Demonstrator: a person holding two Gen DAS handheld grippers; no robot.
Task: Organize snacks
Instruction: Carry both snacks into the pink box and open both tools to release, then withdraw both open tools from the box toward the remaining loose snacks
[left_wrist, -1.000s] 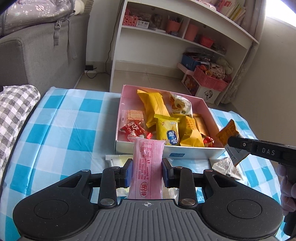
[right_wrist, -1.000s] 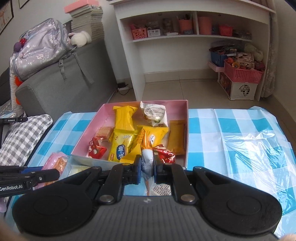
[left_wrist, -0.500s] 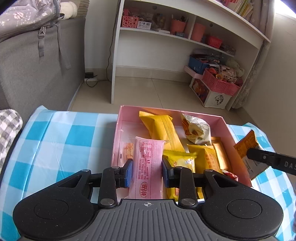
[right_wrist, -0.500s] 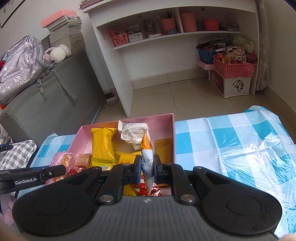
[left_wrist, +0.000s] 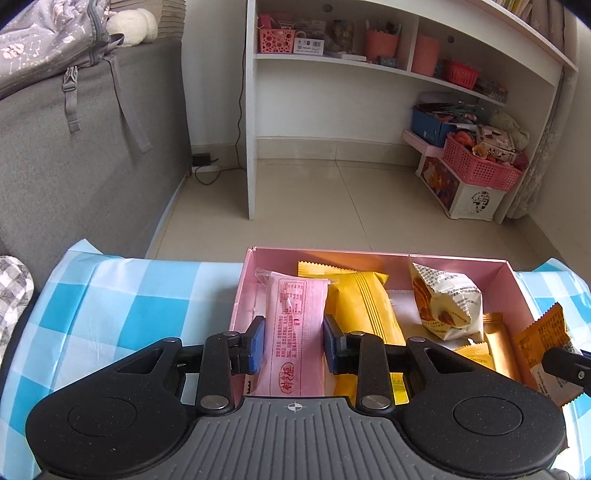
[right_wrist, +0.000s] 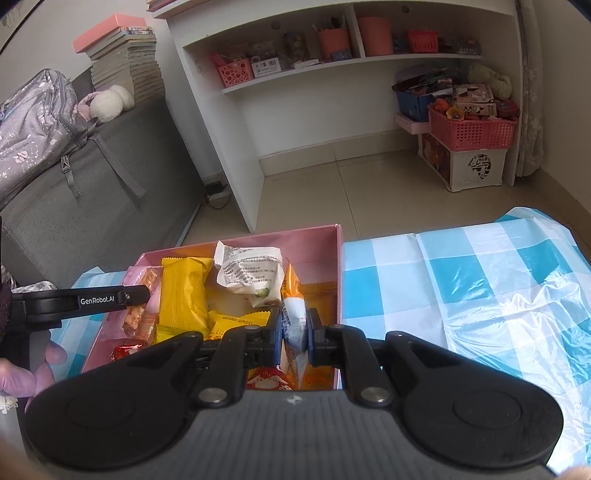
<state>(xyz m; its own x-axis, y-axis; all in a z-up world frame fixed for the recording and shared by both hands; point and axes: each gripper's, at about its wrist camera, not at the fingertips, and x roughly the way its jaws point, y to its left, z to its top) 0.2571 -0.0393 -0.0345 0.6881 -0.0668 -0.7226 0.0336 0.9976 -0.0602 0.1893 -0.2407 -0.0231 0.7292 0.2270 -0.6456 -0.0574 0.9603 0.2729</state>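
Observation:
A pink box (left_wrist: 458, 258) (right_wrist: 314, 236) sits on the blue checked tablecloth and holds several snack packets. My left gripper (left_wrist: 293, 341) is shut on a pink packet (left_wrist: 295, 325) and holds it over the box's left part, next to a long yellow packet (left_wrist: 364, 306). My right gripper (right_wrist: 294, 330) is shut on an orange and white packet (right_wrist: 293, 314), held edge-on over the box's right part. A white crinkled packet (left_wrist: 448, 302) (right_wrist: 251, 273) lies at the back. The right gripper's orange packet shows at the left wrist view's right edge (left_wrist: 543, 339).
A grey sofa (left_wrist: 85, 155) with a backpack stands to the left. A white shelf unit (left_wrist: 369, 74) and pink baskets (left_wrist: 480, 166) stand on the floor beyond the table. The tablecloth (right_wrist: 480, 288) extends right of the box.
Both grippers have moved forward with their packets and are now further over the box. The pink packet now hangs above the box's left part, the orange one above its right part.

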